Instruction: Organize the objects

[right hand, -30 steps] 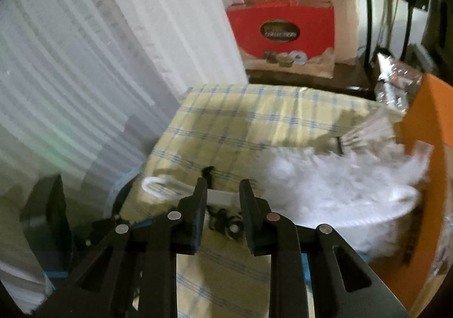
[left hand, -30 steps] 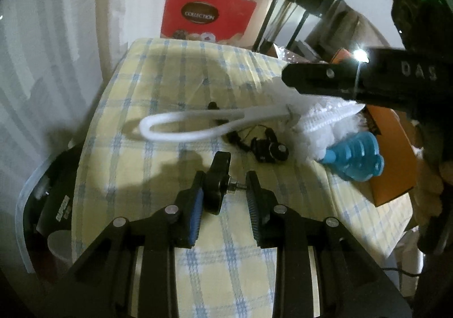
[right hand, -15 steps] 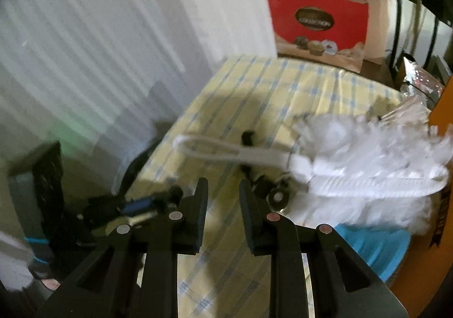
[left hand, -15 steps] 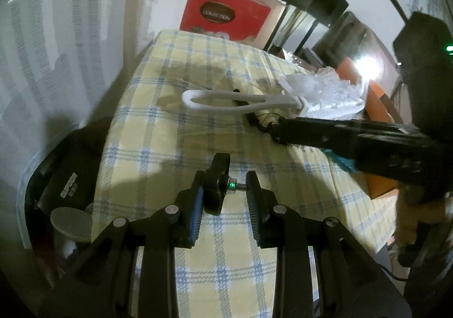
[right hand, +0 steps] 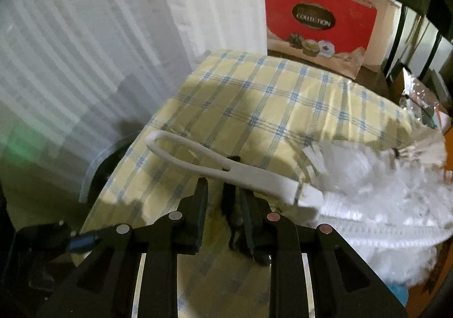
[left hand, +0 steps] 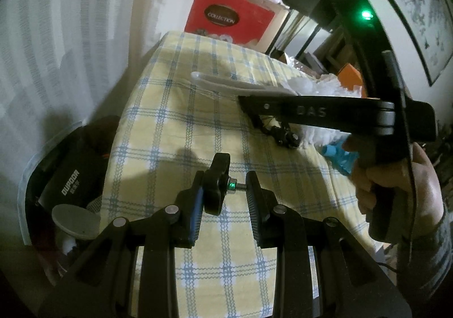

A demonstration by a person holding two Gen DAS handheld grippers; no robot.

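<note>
Left wrist view: the left gripper (left hand: 225, 190) pinches a black knob screw (left hand: 218, 184) above the checked tablecloth's (left hand: 170, 108) near edge.
Rightward, mid-cloth, the white duster (right hand: 283, 176) lies with its stiff loop handle toward the left edge; its fluffy head is soft and light, so grab the handle. The right gripper (right hand: 223, 199) hovers there, jaws narrow, with something dark between them I can't make out.
</note>
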